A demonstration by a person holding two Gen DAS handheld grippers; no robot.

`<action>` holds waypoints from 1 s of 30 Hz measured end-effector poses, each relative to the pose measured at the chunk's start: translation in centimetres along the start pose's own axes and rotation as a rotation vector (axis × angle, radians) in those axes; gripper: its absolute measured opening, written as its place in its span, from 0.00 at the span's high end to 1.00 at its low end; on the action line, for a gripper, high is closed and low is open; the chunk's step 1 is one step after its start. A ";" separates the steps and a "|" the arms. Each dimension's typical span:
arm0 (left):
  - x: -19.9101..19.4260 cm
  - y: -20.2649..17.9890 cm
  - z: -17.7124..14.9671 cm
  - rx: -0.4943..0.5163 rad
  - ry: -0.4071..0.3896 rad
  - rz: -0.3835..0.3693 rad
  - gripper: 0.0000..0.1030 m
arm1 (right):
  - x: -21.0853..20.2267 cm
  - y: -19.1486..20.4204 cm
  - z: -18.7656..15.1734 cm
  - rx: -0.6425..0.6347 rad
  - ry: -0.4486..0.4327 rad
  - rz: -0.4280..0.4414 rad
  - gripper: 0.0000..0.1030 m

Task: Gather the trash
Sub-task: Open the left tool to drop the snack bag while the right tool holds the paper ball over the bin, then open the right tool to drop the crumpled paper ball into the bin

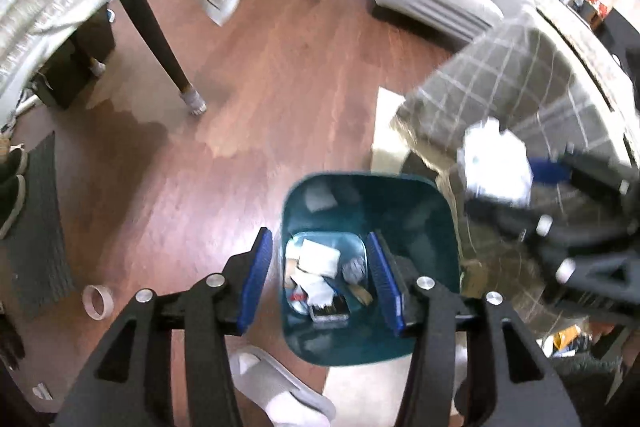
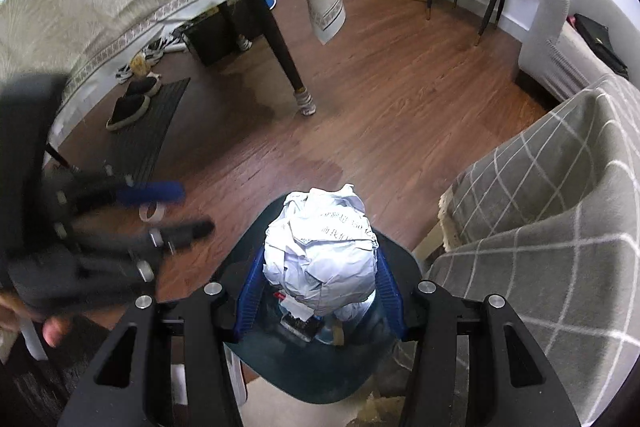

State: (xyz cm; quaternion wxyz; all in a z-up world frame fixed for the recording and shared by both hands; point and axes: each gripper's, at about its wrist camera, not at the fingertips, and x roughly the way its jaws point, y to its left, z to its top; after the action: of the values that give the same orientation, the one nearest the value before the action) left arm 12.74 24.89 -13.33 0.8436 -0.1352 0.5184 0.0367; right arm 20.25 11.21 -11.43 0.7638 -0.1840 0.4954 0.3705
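Left wrist: left gripper is held spread, empty, above bin on wood floor; tape roll lies left of bin | Right wrist: paper ball is clenched in right gripper over bin; checked sofa is seen right of bin.

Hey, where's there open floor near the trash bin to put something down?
Bare wood floor runs between the teal bin, the table leg and the mat. It is crowded by the checked sofa, where the right gripper holds crumpled paper.
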 end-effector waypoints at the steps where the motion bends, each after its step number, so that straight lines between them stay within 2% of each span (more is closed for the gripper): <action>1: -0.3 0.2 0.3 -0.009 -0.010 0.004 0.49 | 0.1 0.1 -0.1 -0.002 0.005 0.003 0.50; 11: -3.9 0.6 3.3 -0.089 -0.117 -0.002 0.48 | 2.4 1.2 -1.5 -0.047 0.082 0.016 0.49; 21: -8.1 -2.0 5.4 -0.095 -0.246 -0.028 0.48 | 4.8 1.3 -4.3 -0.088 0.177 0.005 0.47; 25: -9.7 -3.3 6.1 -0.063 -0.312 -0.013 0.45 | 5.4 1.4 -5.1 -0.108 0.220 0.013 0.41; 28: -10.6 -4.3 6.3 -0.045 -0.354 -0.006 0.44 | 5.3 1.4 -5.7 -0.121 0.225 0.010 0.35; 30: -11.1 -4.8 6.6 -0.042 -0.373 -0.008 0.42 | 4.9 1.2 -5.7 -0.123 0.218 0.010 0.34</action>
State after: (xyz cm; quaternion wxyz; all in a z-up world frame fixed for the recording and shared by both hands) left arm 14.34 22.87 0.24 0.9222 -0.1458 0.3516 0.0684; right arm 16.95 10.23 -18.21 0.6908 -0.2673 0.5529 0.3817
